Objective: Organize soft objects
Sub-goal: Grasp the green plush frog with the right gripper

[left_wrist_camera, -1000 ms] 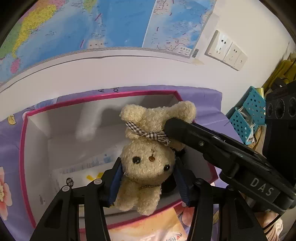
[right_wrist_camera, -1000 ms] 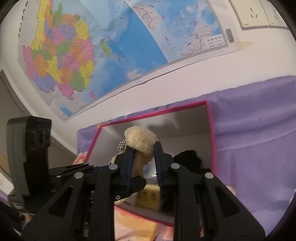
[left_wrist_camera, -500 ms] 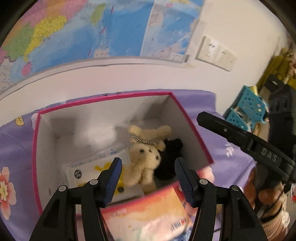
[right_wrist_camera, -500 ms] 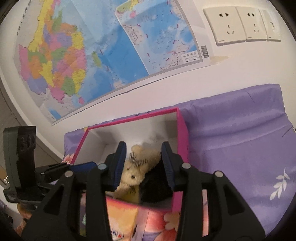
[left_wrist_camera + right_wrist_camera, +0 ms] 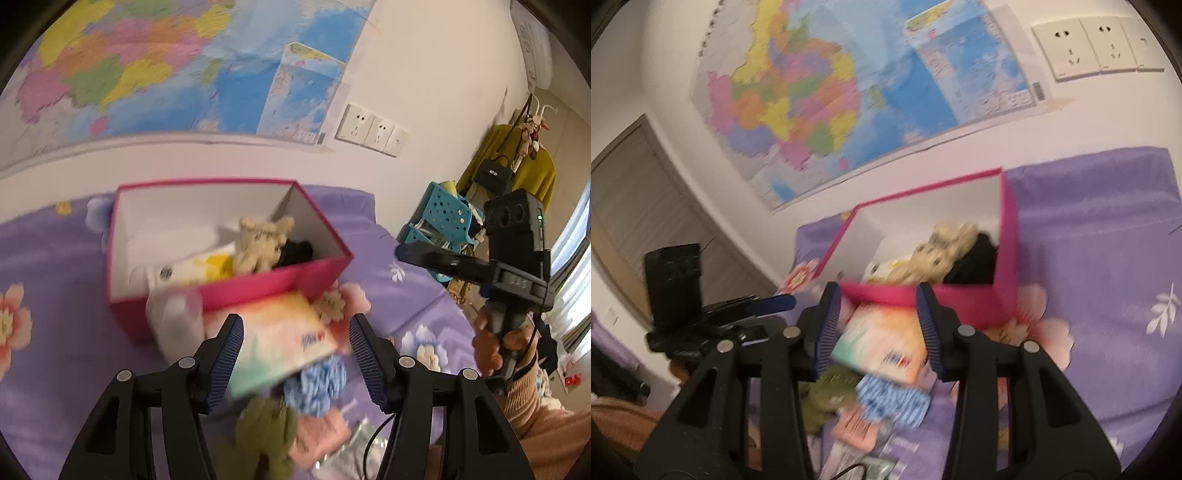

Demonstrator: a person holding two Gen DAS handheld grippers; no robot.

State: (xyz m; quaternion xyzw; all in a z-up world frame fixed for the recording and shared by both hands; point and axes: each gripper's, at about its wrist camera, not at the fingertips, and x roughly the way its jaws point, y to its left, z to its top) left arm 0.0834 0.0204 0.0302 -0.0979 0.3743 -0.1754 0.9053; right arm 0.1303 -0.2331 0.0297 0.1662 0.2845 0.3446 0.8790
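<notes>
On the purple flowered bedspread [image 5: 55, 354] sat an open pink box [image 5: 258, 284], its inside white, set close to the wall under a large coloured map [image 5: 147, 66]. Within the box lay a cream plush bear [image 5: 258, 243], leaning against a black soft item [image 5: 295, 251] at the box's right end, with a white and yellow packet [image 5: 192, 269] beside the bear on the left. Just in front of the box, touching its near wall, lay a flat pastel tissue pack [image 5: 280, 339]. Nearer the cameras, partly under that pack, lay a blue knitted piece [image 5: 317, 380], an olive-green soft piece [image 5: 266, 428] and a pink piece [image 5: 321, 435], all blurred.

Both grippers hung in front of the box, over this pile. The left gripper [image 5: 295, 354] had its jaws apart with nothing pressed between the blue pads. The right gripper [image 5: 879, 325] had just been widening its jaws, which also stood apart and empty; from the left wrist view it showed at the right, held in a person's hand [image 5: 495, 350] with a peach sleeve.
</notes>
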